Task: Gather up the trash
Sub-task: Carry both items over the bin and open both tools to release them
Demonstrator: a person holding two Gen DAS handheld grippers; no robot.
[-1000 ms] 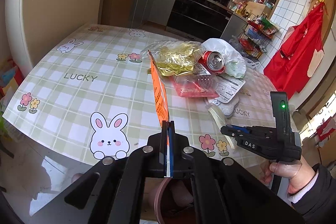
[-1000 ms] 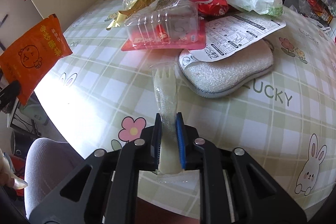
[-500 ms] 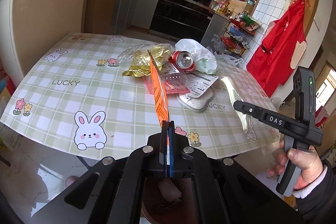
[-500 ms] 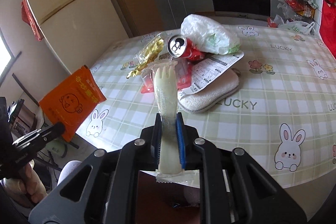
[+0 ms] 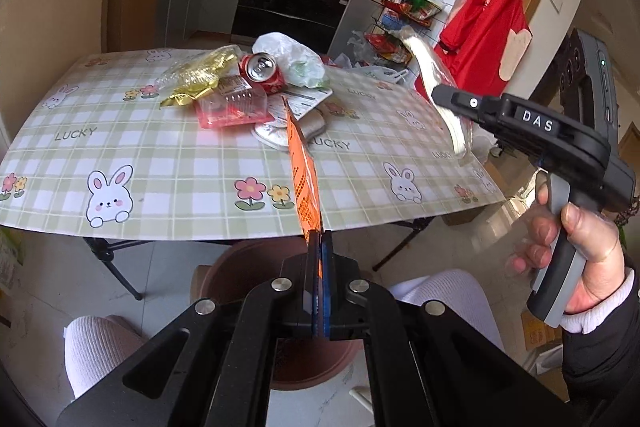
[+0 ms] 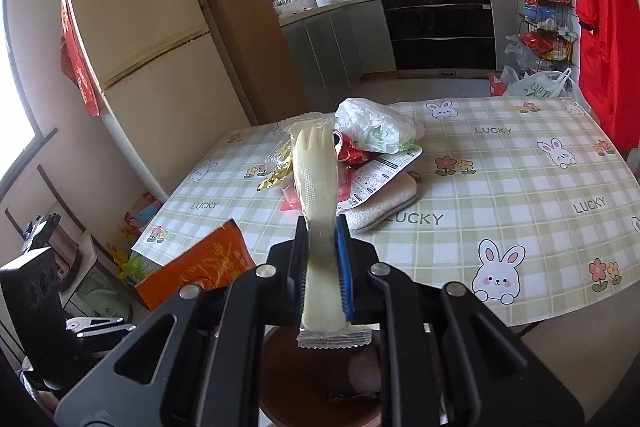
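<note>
On the table [image 5: 168, 195], toward its far edge, the trash lies heaped: a gold wrapper [image 5: 196, 79], a clear plastic tray [image 5: 232, 107], a red can [image 5: 262, 69], a white plastic bag [image 5: 296, 61], with a printed leaflet [image 6: 380, 173] over a grey sponge pad [image 6: 384, 209]. Off the near edge, above a brown bin [image 5: 248, 271], the left gripper [image 5: 319, 247] is clenched on an orange packet [image 5: 304, 175] (seen edge-on). Further right, the right gripper [image 6: 322, 239] grasps a wrapped plastic fork [image 6: 316, 183], held clear of the tabletop by a hand [image 5: 580, 251].
</note>
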